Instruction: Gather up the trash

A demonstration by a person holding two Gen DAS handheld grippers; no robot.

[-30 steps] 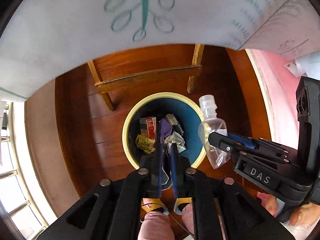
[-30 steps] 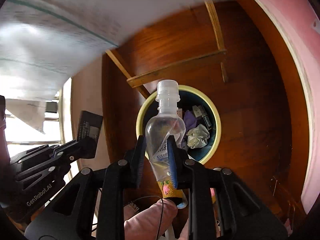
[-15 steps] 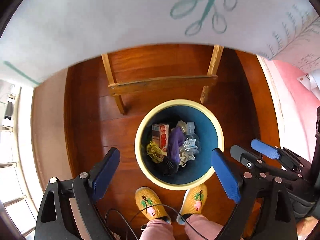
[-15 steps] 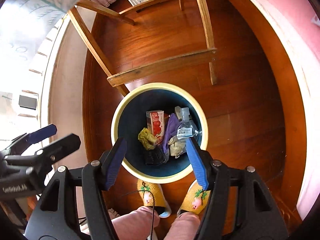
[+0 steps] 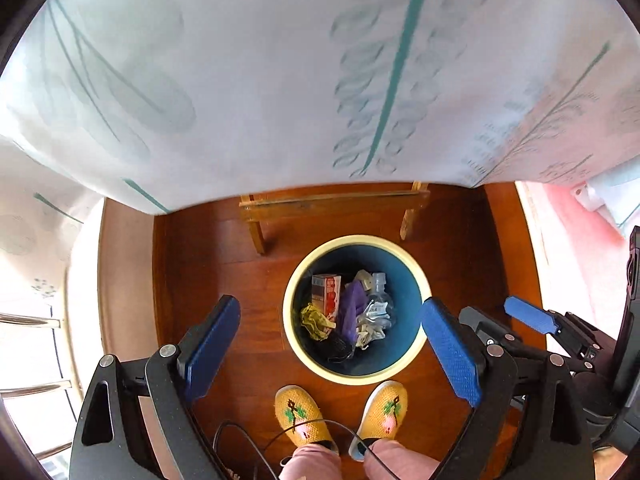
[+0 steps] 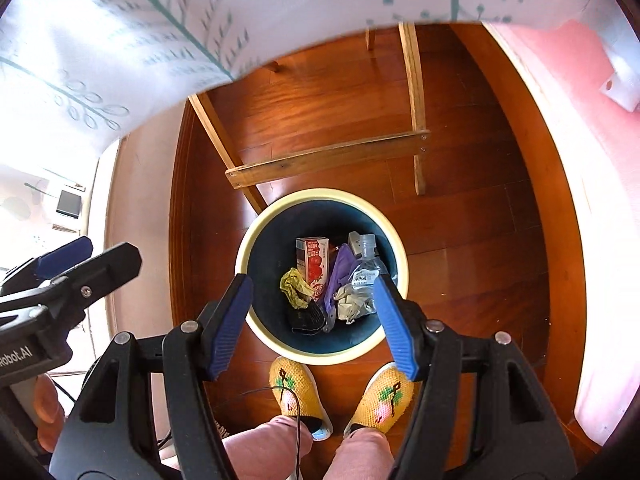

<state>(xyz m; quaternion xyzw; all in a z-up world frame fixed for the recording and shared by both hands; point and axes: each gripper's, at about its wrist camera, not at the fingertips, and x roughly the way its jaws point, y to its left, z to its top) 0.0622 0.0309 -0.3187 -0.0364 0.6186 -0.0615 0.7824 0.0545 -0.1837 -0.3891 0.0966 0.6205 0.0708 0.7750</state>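
Both tools emptied over the bin
Left tool [image 5: 332, 344] and right tool [image 6: 314, 318] now gape wide, empty; the bottle [image 6: 366, 270] and purple wrapper [image 5: 352, 312] just released lie inside the bin [image 6: 256, 236], likely ending this drop

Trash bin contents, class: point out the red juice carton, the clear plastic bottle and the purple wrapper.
red juice carton [image 6: 314, 263], right wrist view, on its printed front face.
clear plastic bottle [image 6: 369, 270], right wrist view, on its labelled body.
purple wrapper [image 5: 352, 307], left wrist view, on its middle.
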